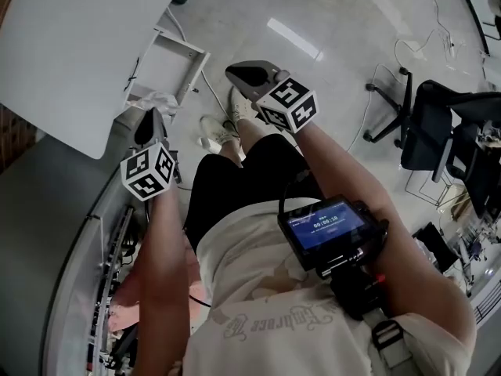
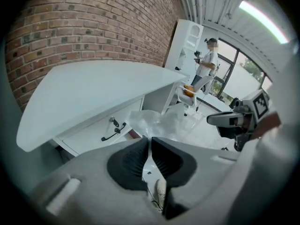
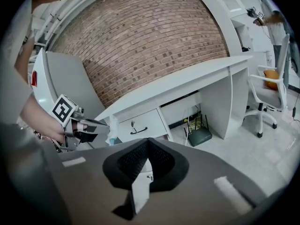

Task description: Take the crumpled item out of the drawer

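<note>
The crumpled item (image 1: 154, 100) is beside the drawer (image 1: 178, 63) under the desk (image 1: 70, 45).

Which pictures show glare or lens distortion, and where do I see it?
Head view: a bright streak of glare lies on the glossy floor. Left gripper view: the corners are dark, and the ceiling light is overexposed. Right gripper view: the brick wall bulges into an arc, and the desk top curves with it.
</note>
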`<control>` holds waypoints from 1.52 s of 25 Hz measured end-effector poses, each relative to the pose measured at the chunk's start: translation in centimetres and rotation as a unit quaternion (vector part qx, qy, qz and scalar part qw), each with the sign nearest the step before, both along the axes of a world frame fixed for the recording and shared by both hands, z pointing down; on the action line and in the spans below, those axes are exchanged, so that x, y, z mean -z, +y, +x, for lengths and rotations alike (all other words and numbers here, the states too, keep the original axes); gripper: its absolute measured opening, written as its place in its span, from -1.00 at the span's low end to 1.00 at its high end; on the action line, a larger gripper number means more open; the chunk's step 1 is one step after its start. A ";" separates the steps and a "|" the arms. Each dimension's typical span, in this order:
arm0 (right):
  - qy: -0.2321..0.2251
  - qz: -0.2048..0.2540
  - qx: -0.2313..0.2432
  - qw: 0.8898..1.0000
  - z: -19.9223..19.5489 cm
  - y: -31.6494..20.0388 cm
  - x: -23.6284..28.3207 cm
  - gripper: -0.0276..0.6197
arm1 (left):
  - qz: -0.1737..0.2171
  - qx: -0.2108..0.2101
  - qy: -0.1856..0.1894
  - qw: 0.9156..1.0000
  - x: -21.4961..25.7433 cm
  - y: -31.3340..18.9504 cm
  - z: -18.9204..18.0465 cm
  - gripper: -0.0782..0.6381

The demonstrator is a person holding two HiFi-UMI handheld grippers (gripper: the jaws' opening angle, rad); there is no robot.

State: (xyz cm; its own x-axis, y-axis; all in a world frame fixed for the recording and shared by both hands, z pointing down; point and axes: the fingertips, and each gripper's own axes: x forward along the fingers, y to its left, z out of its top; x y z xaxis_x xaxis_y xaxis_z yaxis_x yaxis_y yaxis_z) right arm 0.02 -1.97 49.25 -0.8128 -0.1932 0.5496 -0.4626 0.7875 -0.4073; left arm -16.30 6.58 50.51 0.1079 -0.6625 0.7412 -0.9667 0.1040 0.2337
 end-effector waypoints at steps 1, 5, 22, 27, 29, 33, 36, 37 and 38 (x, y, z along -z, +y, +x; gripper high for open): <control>-0.003 0.005 0.002 1.000 -0.1 -0.1 1.0 -0.89 | 0.006 0.000 -0.001 1.000 1.1 0.0 -0.1 -0.70; -0.015 0.018 0.010 1.000 -0.6 -0.3 4.3 -0.89 | 0.022 0.001 -0.002 1.000 4.5 0.5 0.0 -0.70; -0.067 0.077 0.041 0.994 -2.0 -0.9 14.6 -0.89 | 0.093 0.025 0.013 0.995 14.3 1.1 0.7 -0.70; -0.077 0.091 0.066 0.991 -2.4 -0.5 17.0 -0.89 | 0.119 0.035 0.008 0.992 17.3 1.2 0.6 -0.70; -0.081 0.097 0.070 0.990 -2.3 -0.4 17.9 -0.89 | 0.125 0.034 0.007 0.991 18.1 1.3 0.9 -0.70; -0.088 0.109 0.079 0.987 -2.5 -0.1 19.6 -0.89 | 0.134 0.034 0.004 0.990 19.3 1.8 0.9 -0.70; -0.092 0.118 0.092 0.985 -2.9 0.3 20.6 -0.89 | 0.148 0.035 0.003 0.988 20.4 1.8 0.7 -0.70; -0.092 0.120 0.097 0.984 -2.9 0.5 20.8 -0.89 | 0.153 0.034 0.003 0.988 20.7 1.8 0.7 -0.70; -0.092 0.123 0.102 0.983 -3.0 0.7 21.0 -0.89 | 0.157 0.034 0.003 0.987 21.1 1.8 0.8 -0.70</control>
State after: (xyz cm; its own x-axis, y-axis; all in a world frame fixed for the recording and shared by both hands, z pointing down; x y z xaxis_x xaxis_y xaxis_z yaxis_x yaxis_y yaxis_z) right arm -3.01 -1.26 28.22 -0.9298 -0.1244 0.3465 -0.2210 0.9413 -0.2551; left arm -15.53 8.39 29.44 0.0594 -0.8658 0.4969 -0.9585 0.0895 0.2707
